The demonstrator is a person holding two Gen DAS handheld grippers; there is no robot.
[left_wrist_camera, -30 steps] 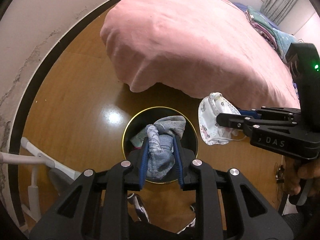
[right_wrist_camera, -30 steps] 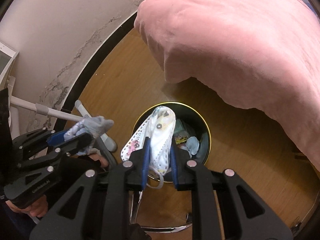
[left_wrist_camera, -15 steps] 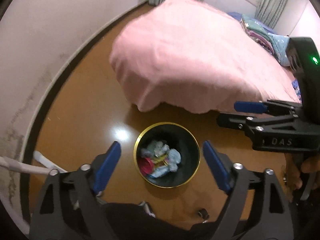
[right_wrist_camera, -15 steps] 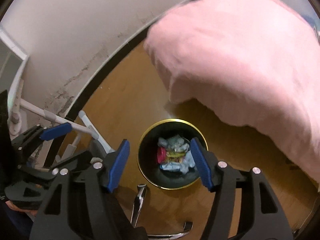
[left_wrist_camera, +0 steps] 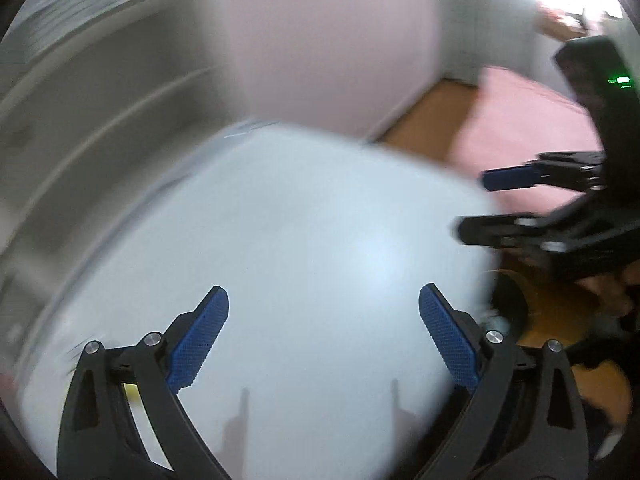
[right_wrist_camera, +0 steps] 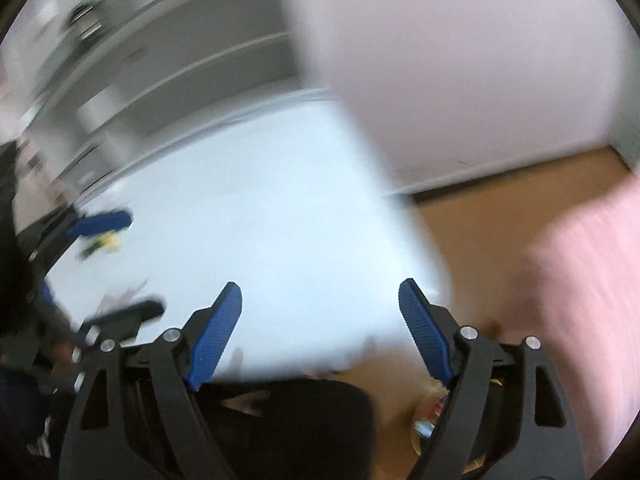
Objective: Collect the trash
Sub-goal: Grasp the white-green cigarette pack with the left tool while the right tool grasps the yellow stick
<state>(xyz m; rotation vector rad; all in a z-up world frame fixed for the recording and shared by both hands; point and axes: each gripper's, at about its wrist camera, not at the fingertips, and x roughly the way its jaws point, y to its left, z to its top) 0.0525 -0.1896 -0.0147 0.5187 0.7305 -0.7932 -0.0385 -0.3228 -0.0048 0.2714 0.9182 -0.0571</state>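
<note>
Blurred white bench (left_wrist_camera: 280, 220) fills both wrist views, with wood floor (right_wrist_camera: 480, 216) and a pink bedspread (right_wrist_camera: 580, 280) past its right edge. Left gripper (left_wrist_camera: 324, 336) and right gripper (right_wrist_camera: 320, 324) have just been opening; their blue fingers (left_wrist_camera: 200, 344) stand wide apart, nothing between them. Trash bin (right_wrist_camera: 428, 424), holding wrappers, sits on the floor below the bench's near right corner.

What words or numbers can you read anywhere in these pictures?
None can be read.
The right gripper shows no readable lettering; its body is blurred.
The white table bears no writing that can be seen.
Small yellow and green things on it are too blurred to read.
</note>
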